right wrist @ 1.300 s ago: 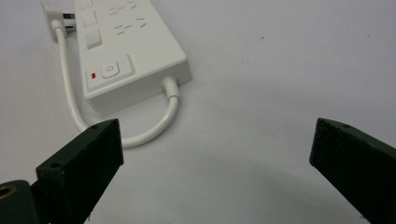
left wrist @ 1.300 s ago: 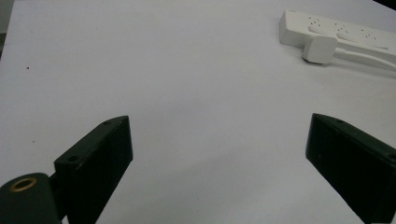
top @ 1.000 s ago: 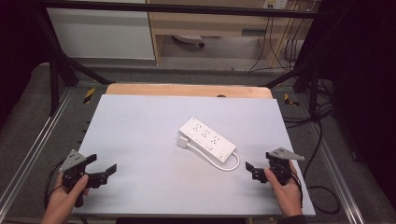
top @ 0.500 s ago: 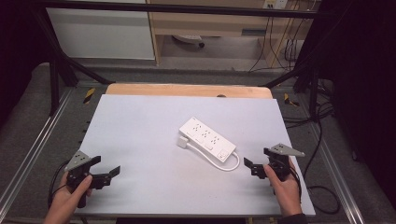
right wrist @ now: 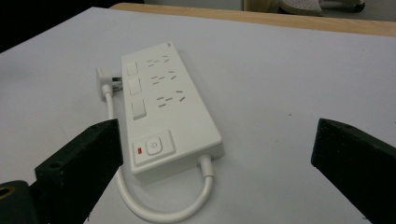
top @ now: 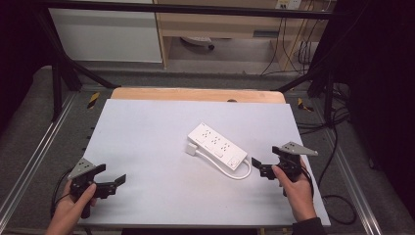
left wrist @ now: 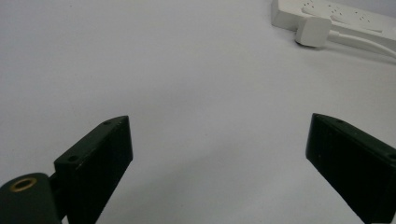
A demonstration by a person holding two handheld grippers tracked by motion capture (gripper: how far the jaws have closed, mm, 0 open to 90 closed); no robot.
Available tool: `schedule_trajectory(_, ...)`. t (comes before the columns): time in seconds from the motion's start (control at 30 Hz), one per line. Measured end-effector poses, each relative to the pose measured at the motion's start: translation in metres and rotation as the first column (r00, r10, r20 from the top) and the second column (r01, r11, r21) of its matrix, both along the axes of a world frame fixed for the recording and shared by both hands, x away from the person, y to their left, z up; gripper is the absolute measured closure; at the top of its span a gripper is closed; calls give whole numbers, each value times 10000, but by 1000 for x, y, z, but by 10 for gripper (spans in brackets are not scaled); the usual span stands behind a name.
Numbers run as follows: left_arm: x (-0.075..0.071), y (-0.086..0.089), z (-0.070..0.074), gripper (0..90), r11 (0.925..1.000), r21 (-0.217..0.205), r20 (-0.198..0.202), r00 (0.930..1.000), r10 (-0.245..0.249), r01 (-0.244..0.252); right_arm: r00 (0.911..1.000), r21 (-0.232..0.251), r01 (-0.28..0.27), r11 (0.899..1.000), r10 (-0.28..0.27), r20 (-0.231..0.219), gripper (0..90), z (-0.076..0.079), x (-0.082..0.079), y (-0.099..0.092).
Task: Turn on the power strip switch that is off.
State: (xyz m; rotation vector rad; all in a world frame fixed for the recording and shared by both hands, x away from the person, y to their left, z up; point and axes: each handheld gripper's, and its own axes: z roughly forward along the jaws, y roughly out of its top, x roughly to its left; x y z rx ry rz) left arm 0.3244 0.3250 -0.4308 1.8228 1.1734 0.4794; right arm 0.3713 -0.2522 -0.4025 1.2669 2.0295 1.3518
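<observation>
A white power strip (top: 217, 146) lies diagonally at the middle right of the white table (top: 147, 137). Its white plug (top: 191, 150) rests against its left side, and its cable (top: 243, 174) loops from the near end. My right gripper (top: 258, 167) is open, just right of that near end, apart from it. In the right gripper view the strip (right wrist: 163, 107), its plug (right wrist: 103, 81) and cable (right wrist: 154, 213) lie ahead between the wide-open jaws of the right gripper (right wrist: 215, 158). My left gripper (top: 113, 184) is open and empty near the front left edge. Far ahead of the left gripper (left wrist: 219, 158) lie the strip (left wrist: 336, 11) and plug (left wrist: 312, 31).
A wooden strip (top: 195, 94) runs along the table's far edge. Metal frame rails (top: 36, 156) flank both sides, with black cables (top: 337, 147) on the floor at the right. Shelving and cabinets (top: 107, 34) stand beyond the table.
My right gripper has crept left and forward, closer to the strip's near end. The left gripper has shifted slightly to the right. Both stay open.
</observation>
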Motion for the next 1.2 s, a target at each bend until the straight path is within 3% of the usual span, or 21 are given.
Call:
schedule_trajectory(0.17,0,0,0,74,10000,46,-68,10000,-36,37,9999,235,-32,9997,30,114,27,6,3,5)
schedule_trajectory(0.33,0,-1,-1,74,9999,67,-83,9999,-84,85,9994,118,145,9998,-149,302,32,11,5,8)
schedule_trajectory(1.2,0,-2,-1,74,9999,38,-90,9999,-110,111,9979,155,28,9999,-38,646,26,22,23,32)
